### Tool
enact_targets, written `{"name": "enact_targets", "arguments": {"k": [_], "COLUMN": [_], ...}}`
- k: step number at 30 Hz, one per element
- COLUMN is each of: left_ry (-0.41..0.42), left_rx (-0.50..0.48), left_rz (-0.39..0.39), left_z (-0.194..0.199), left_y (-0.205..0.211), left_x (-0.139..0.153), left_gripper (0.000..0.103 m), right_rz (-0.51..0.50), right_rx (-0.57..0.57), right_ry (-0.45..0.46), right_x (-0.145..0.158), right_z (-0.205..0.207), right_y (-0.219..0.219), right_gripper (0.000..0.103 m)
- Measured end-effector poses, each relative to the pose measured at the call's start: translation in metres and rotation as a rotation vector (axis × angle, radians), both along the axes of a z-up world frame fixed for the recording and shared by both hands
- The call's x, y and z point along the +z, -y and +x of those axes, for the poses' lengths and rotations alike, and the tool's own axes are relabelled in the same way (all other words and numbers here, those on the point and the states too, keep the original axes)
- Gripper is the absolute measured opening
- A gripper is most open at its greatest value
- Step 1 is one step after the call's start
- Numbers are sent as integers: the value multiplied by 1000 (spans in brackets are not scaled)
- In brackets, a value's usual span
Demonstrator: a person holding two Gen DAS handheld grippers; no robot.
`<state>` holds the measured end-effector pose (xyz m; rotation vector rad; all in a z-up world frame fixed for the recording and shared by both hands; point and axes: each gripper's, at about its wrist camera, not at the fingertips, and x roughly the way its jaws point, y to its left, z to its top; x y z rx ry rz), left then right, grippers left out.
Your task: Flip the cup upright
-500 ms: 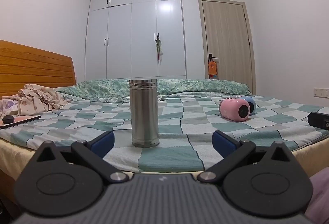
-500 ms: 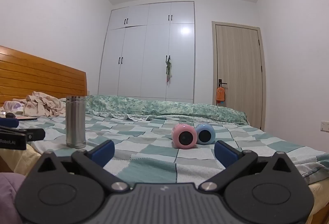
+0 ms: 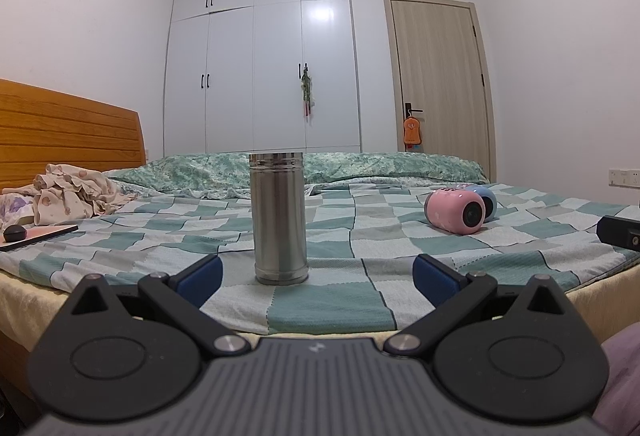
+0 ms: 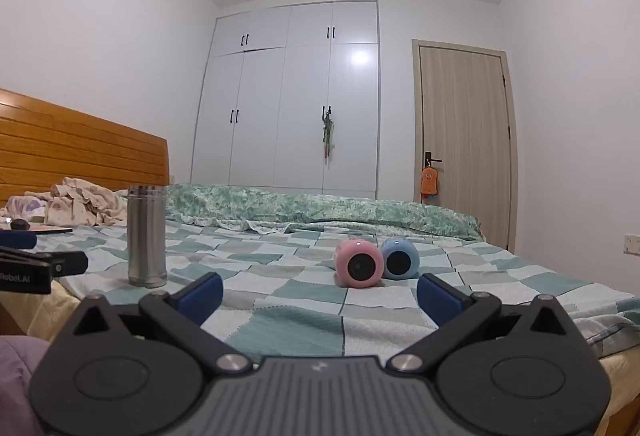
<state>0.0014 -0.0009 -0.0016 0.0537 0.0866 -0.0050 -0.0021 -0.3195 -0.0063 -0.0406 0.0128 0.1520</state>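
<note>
Now left gripper (image 3: 318,276) nearer steel cup (image 3: 279,218), jaws apart; right gripper (image 4: 320,294) unchanged, jaws apart.

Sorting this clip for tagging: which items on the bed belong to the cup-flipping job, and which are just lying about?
Job:
- steel cup, standing upright
- pink cup, on its side
- blue cup, on its side
- left gripper, open
- right gripper, open

Lying about:
- crumpled clothes
- tablet with a small black object on it
- folded quilt
</note>
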Motion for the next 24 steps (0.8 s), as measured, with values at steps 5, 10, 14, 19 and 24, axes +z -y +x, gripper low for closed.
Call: {"name": "enact_targets", "arguments": {"k": [5,10,14,19,24], "left_ry": [0,0,0,2,3], "left_rx": [3,4,4,2,3], "left_rz": [-1,-2,-2,-5,-4], "left_z": [-3,-2,-2,-2,-2], "left_y": [0,1,0,0,0], "left_x": [-1,-1,-1,0,-1], "left_gripper": [103,103,103,103,103], "right_rz": [0,0,0,0,0], "right_rx": [0,0,0,0,0], "right_ry": [-1,-2,-3,-3,-4], "right_x": [0,0,0,0,0], "right_z": [0,1,1,1,1], "right_y": [0,0,0,0,-1], "right_gripper": [103,103,103,103,103]}}
